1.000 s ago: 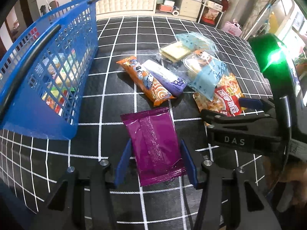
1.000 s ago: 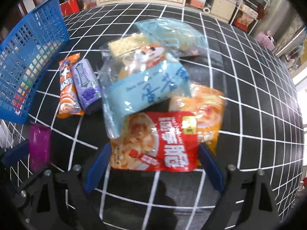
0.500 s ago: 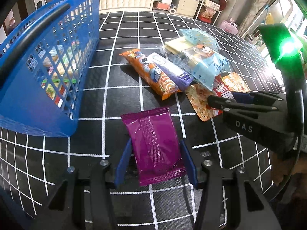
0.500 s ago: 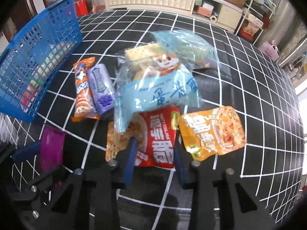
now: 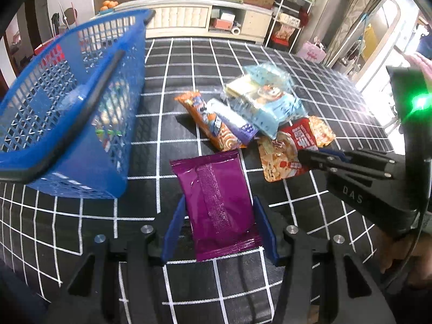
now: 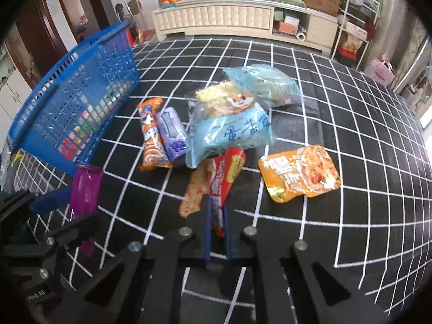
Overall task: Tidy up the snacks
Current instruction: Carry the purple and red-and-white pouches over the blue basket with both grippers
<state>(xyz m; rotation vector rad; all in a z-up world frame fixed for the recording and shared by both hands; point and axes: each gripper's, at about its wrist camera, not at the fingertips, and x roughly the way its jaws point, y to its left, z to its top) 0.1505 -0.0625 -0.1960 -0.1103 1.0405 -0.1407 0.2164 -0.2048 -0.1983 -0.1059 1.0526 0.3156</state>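
Note:
My left gripper (image 5: 220, 226) is shut on a purple snack packet (image 5: 216, 202) and holds it above the checked cloth; the packet also shows in the right wrist view (image 6: 85, 189). My right gripper (image 6: 216, 224) is shut on a red snack bag (image 6: 220, 181), lifted by its near edge; the bag also shows in the left wrist view (image 5: 286, 151). A blue basket (image 5: 67, 113) with snacks inside stands at the left; it also shows in the right wrist view (image 6: 73, 113).
On the black checked cloth (image 6: 351, 124) lie an orange flat pack (image 6: 299, 172), a light blue bag (image 6: 232, 132), an orange snack stick (image 6: 151, 137) and a purple bar (image 6: 172, 135). A cabinet (image 6: 216, 19) stands behind.
My right gripper closed on the red bag and lifted it, uncovering the orange pack. My left gripper rose with the purple packet, and the basket now looks lower.

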